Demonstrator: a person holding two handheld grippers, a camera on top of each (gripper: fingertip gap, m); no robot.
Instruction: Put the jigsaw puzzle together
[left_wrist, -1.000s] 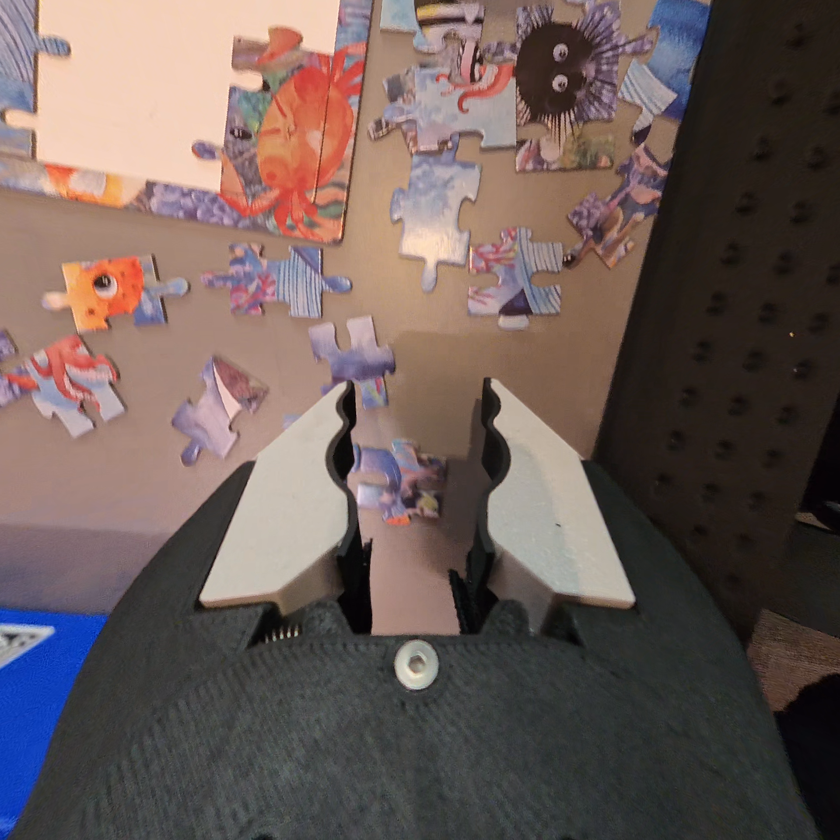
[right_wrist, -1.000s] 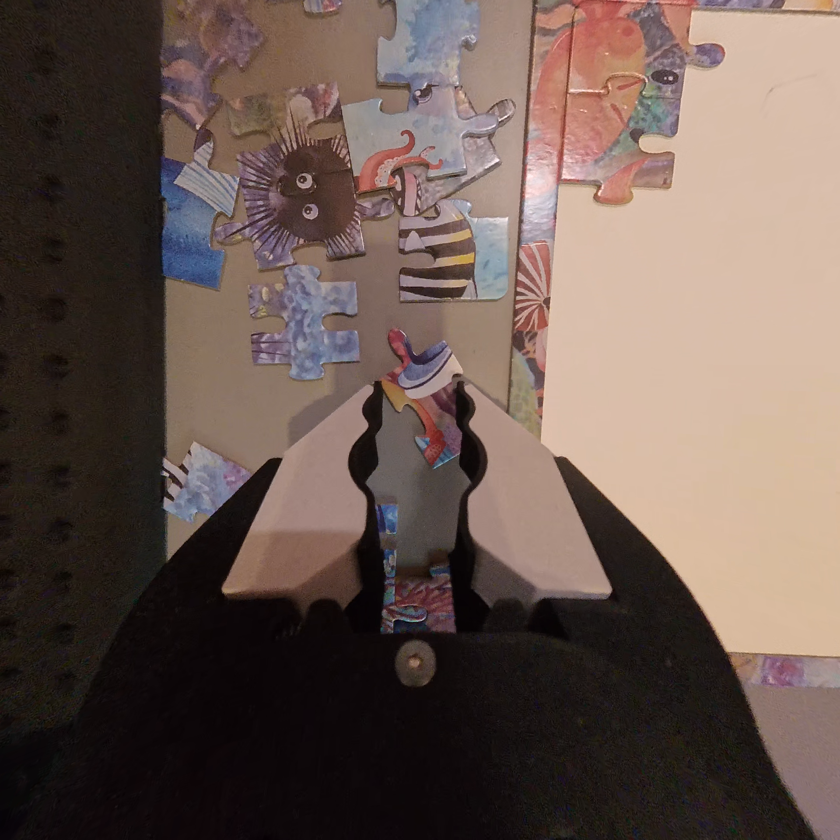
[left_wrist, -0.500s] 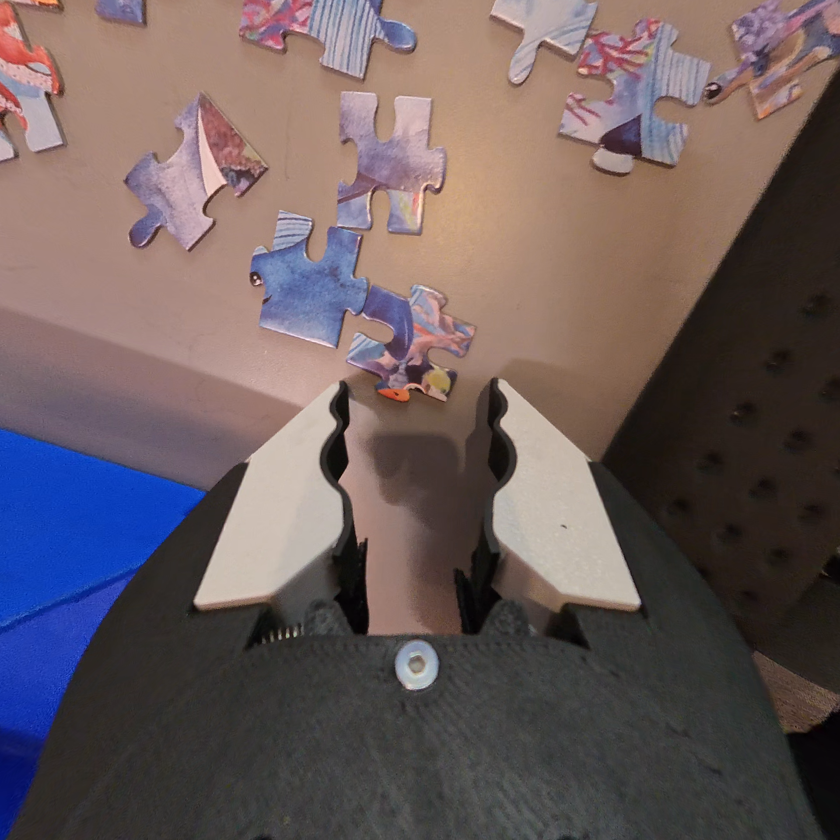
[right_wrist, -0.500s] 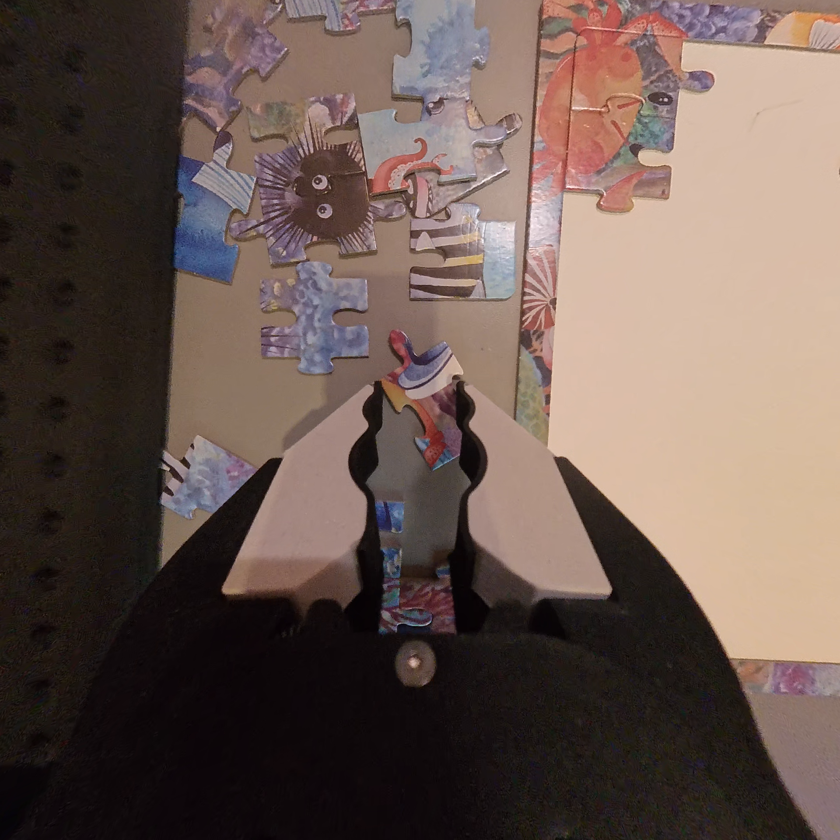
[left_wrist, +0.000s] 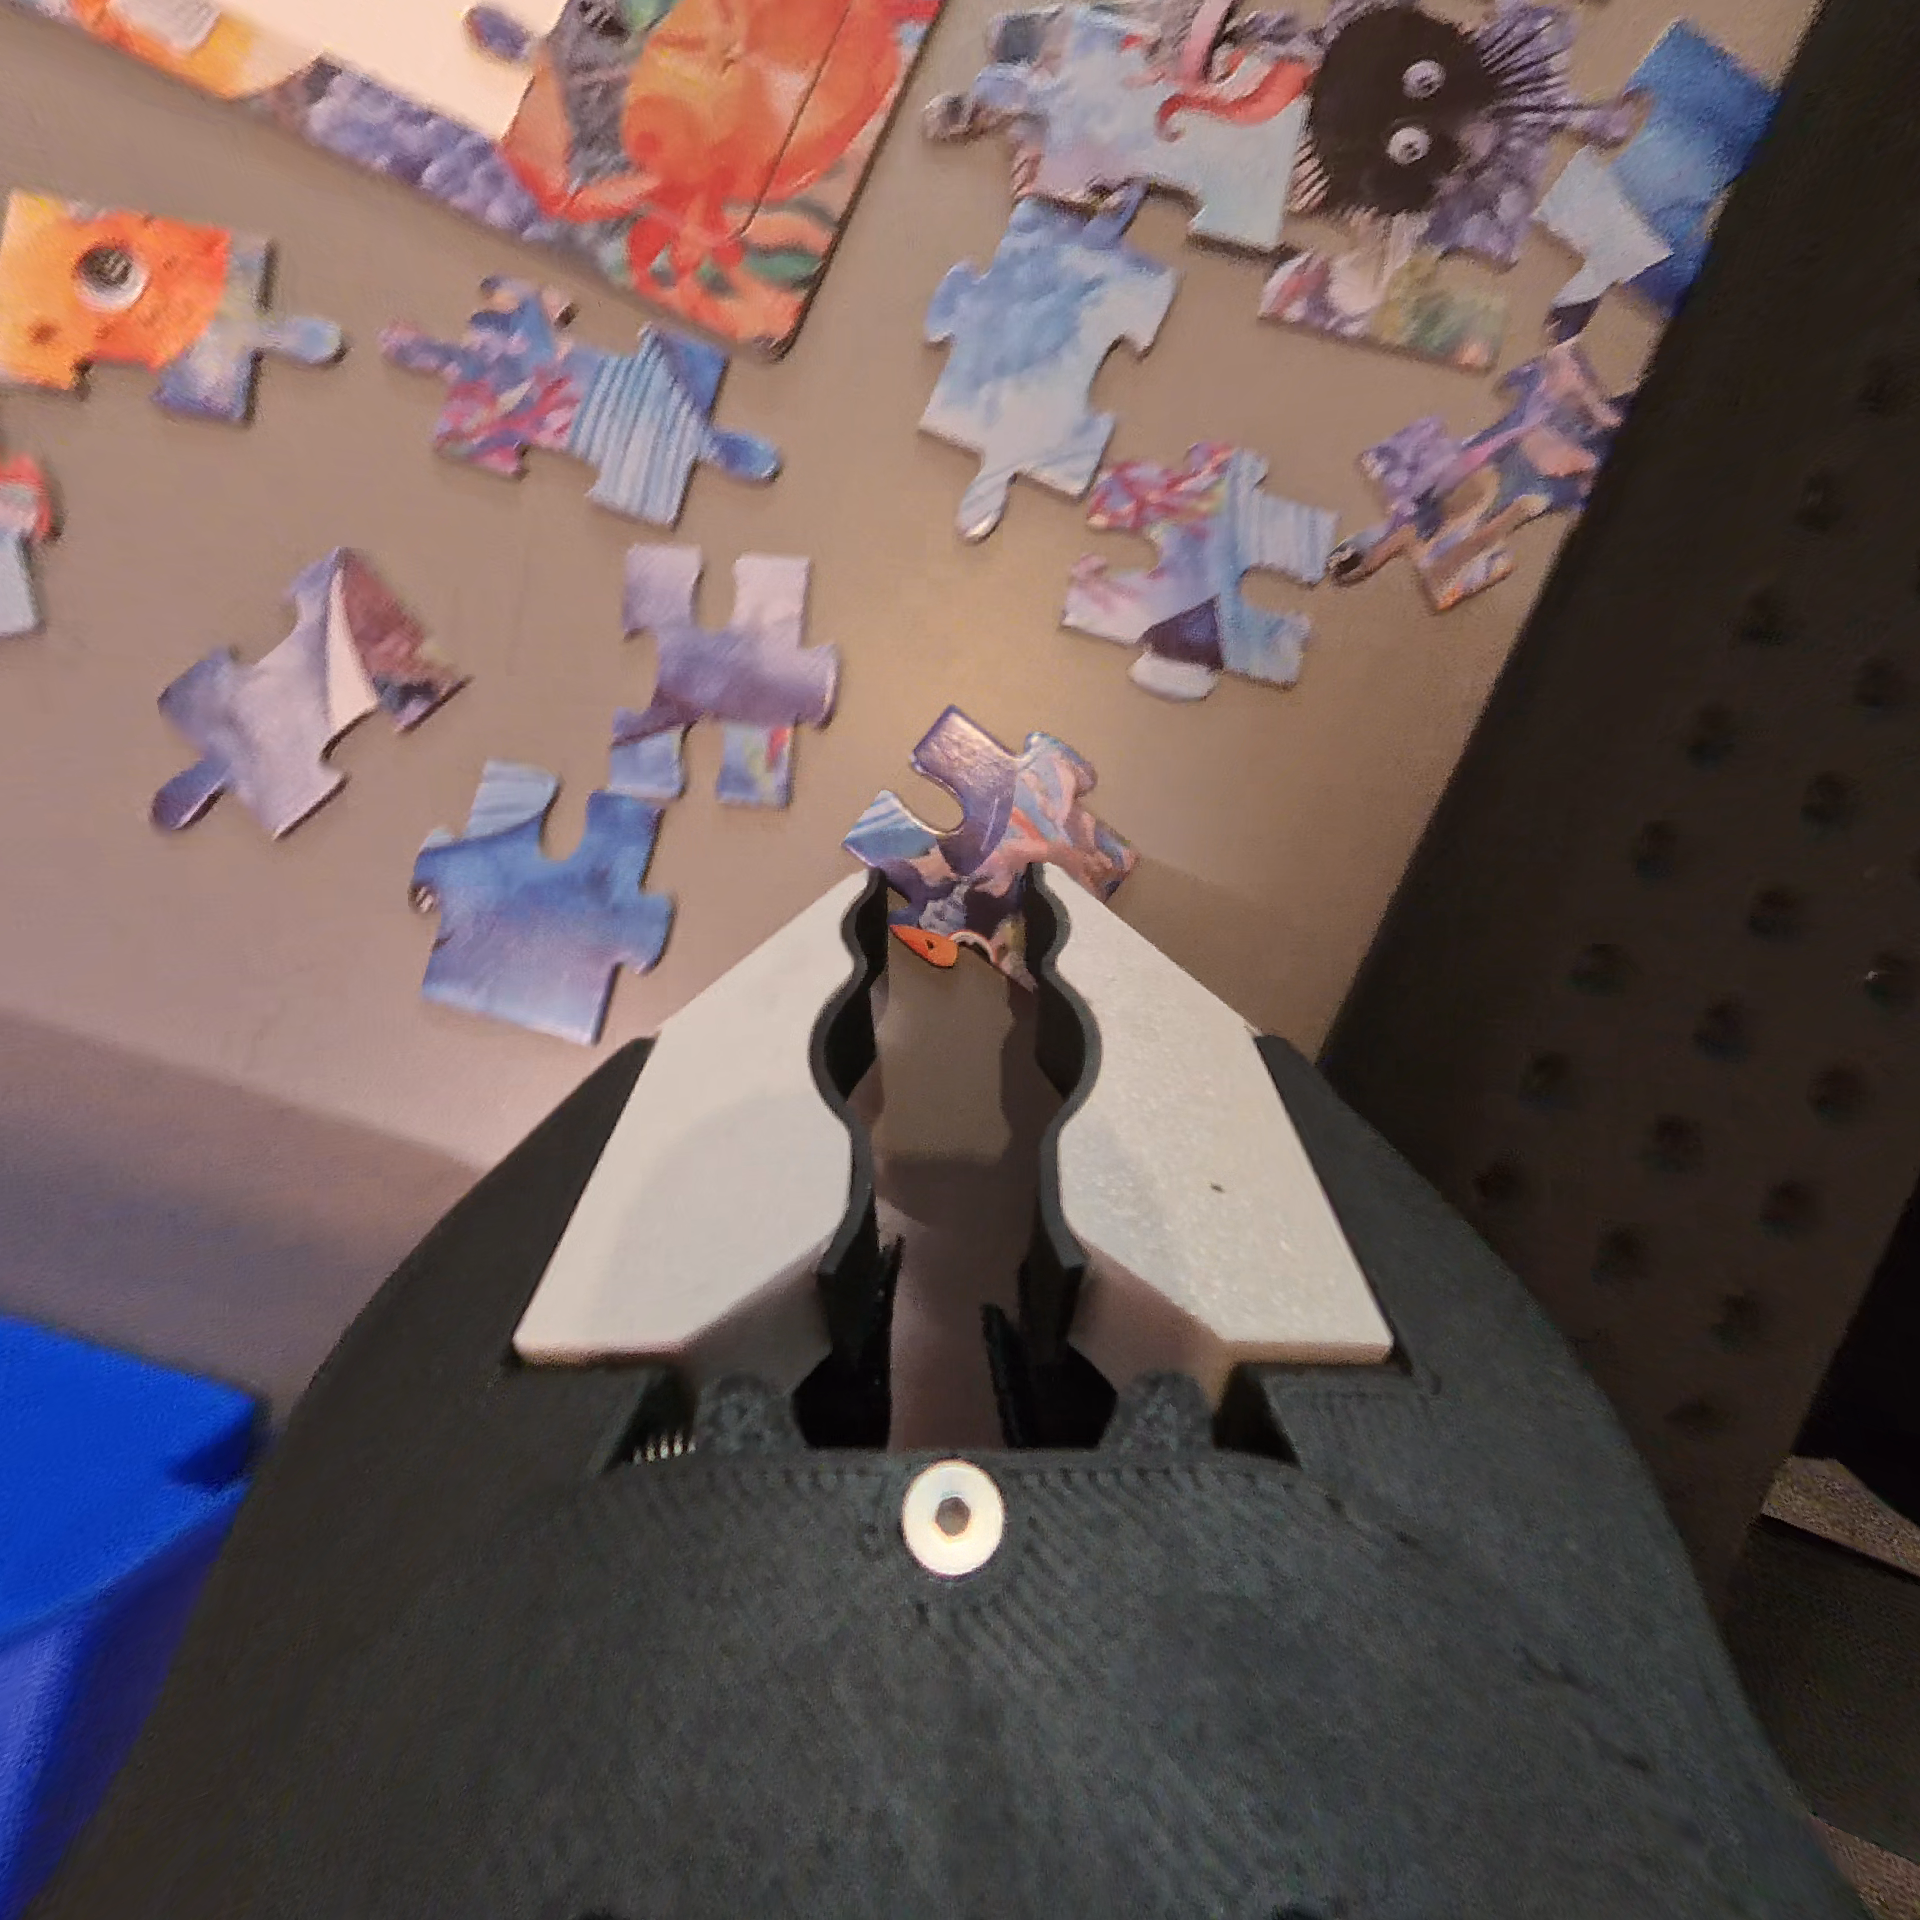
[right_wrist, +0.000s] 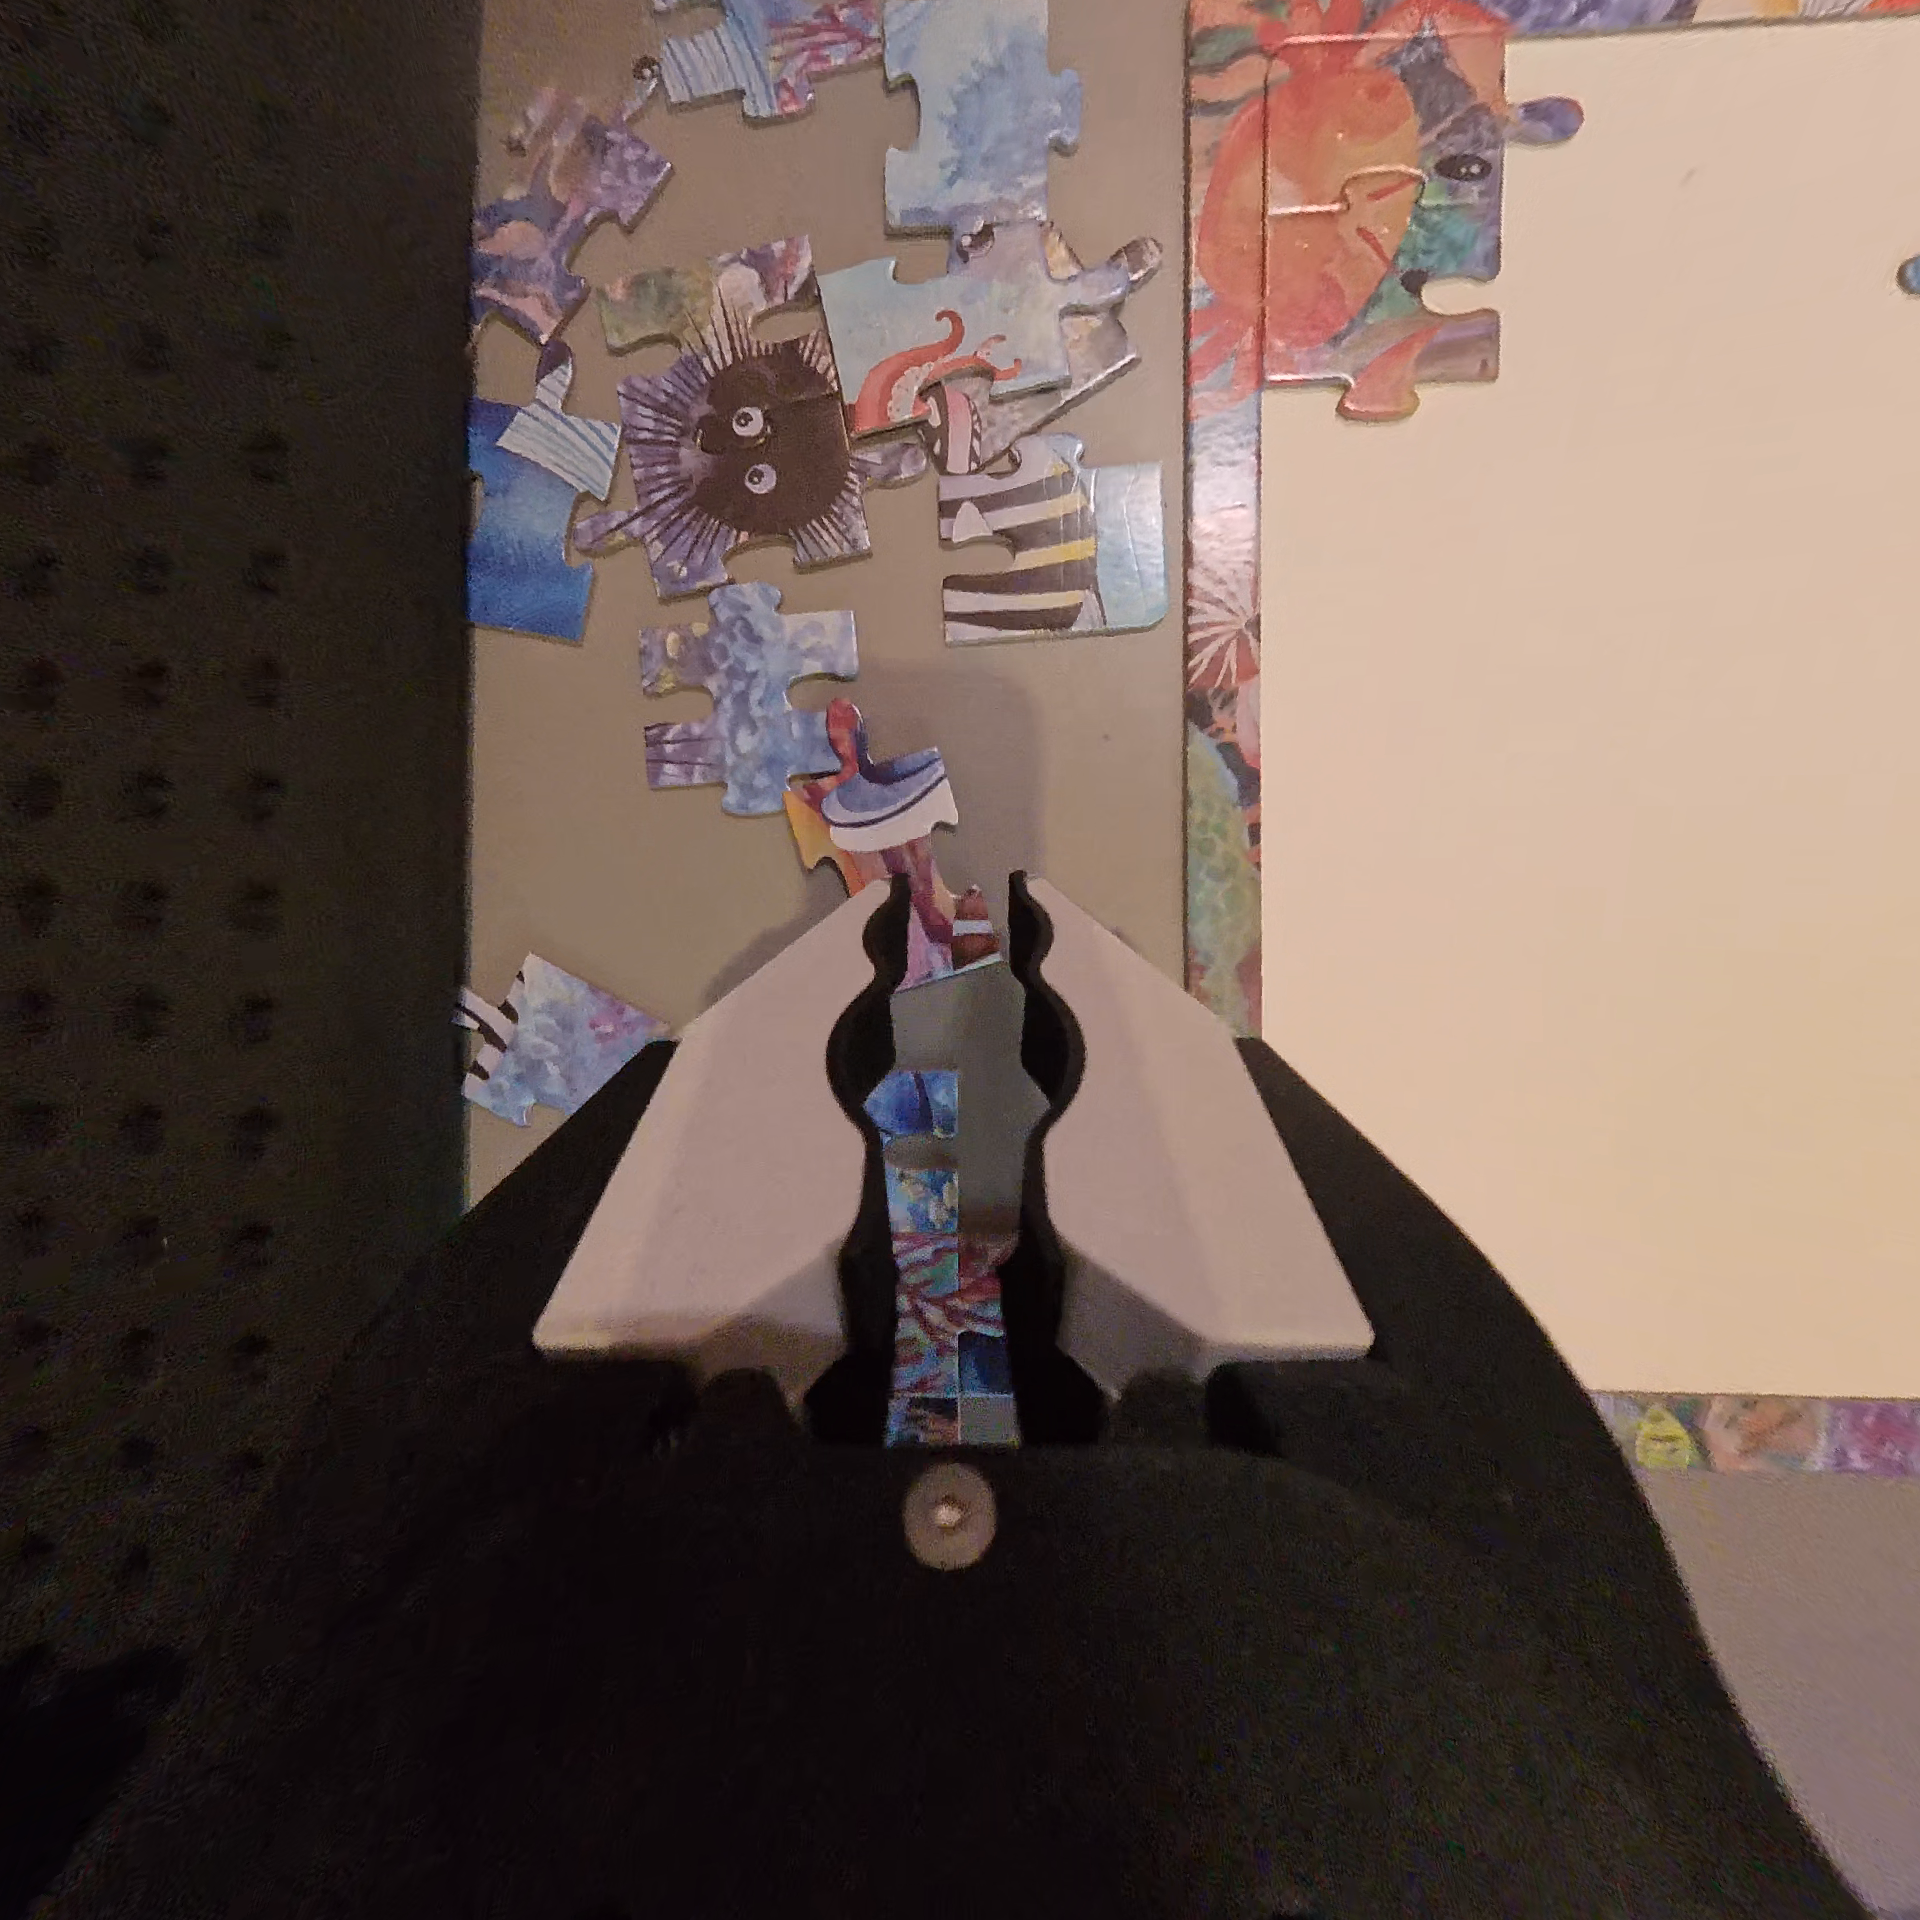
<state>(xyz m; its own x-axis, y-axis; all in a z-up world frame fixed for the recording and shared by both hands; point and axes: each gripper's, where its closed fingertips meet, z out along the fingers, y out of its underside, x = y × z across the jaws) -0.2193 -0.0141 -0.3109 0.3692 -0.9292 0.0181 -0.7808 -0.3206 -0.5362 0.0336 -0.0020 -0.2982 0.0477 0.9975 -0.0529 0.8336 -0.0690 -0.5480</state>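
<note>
My left gripper (left_wrist: 958, 896) is shut on a blue-purple puzzle piece (left_wrist: 982, 821) with an orange spot and holds it above the grey table. My right gripper (right_wrist: 954, 891) is shut on a pink-orange piece with a striped white patch (right_wrist: 883, 816), held just left of the puzzle frame (right_wrist: 1221, 623). The frame's cream inside (right_wrist: 1558, 727) holds joined orange crab pieces (right_wrist: 1371, 208) in its far left corner. The crab corner also shows in the left wrist view (left_wrist: 727, 135). Several loose pieces lie around, among them a black sea urchin piece (right_wrist: 743, 457).
A black perforated panel stands at the right of the left wrist view (left_wrist: 1714, 831) and at the left of the right wrist view (right_wrist: 208, 623). A blue box (left_wrist: 94, 1507) sits at the near left. A striped fish piece (right_wrist: 1039, 551) lies by the frame's edge. About 25 centimeters separates my left fingertips from my right.
My left gripper was open over the blue-purple piece; it has shut on it and lifted it, and its view has swung towards the frame. My right gripper has drifted slightly, still holding its piece.
</note>
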